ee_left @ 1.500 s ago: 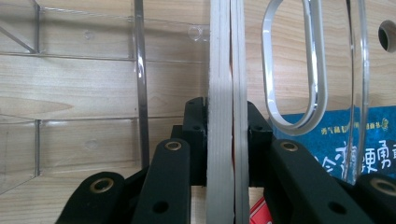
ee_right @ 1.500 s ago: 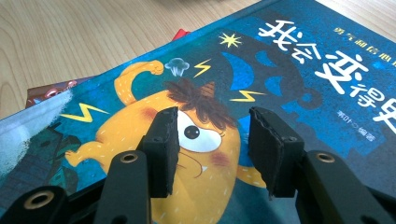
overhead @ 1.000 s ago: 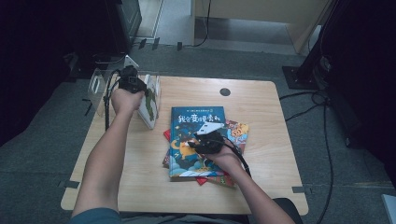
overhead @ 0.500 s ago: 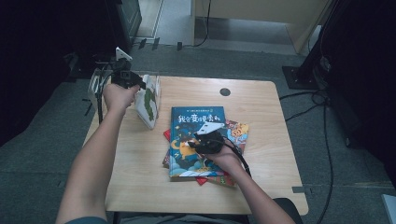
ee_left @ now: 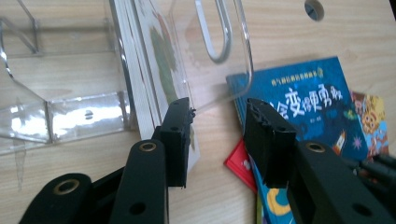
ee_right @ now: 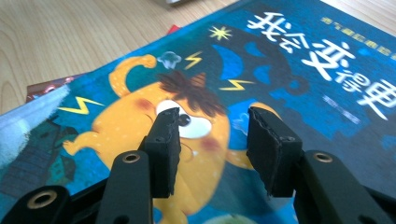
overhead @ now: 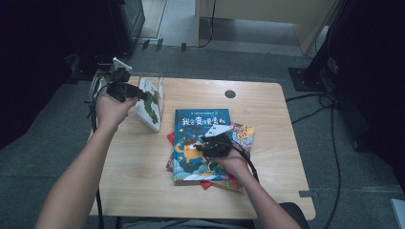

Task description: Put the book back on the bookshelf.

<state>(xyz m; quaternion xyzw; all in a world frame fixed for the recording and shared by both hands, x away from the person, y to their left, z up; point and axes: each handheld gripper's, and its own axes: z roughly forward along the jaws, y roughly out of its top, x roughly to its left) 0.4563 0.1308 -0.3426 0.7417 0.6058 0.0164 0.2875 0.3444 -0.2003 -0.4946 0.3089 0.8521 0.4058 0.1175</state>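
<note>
Seen from the high view, the left gripper [overhead: 131,90] sits at the far left corner of the surface [overhead: 143,191], just beside a book with a leafy cover [overhead: 149,106] that stands leaning in a clear acrylic stand [overhead: 160,88]. The right gripper [overhead: 210,143] rests over the blue book [overhead: 200,129] on top of a small pile near the middle of the surface. My judgement is that the books are being filed into the stand one by one, and the blue one is next.

From the left gripper view, the jaws have just been opening and now stand parted with nothing between them; the leafy book [ee_left: 159,65] is clear of the pads, leaning on the stand's clear wall [ee_left: 243,51]. To do this well, the left hand should draw back without nudging the book, so that it keeps leaning. The blue book [ee_left: 308,102] lies well apart, with a red one [ee_left: 238,161] peeking from beneath.

From the right gripper view, the jaws hang half open above the blue cover [ee_right: 196,126], gripping nothing. A flat book needs an edge: the gripper should slide to the side and pinch cover and pages together.

Writing: large white Chinese characters on the blue cover, seemingly 我会变得更勇敢, with a smaller yellow line above, too small to read.
</note>
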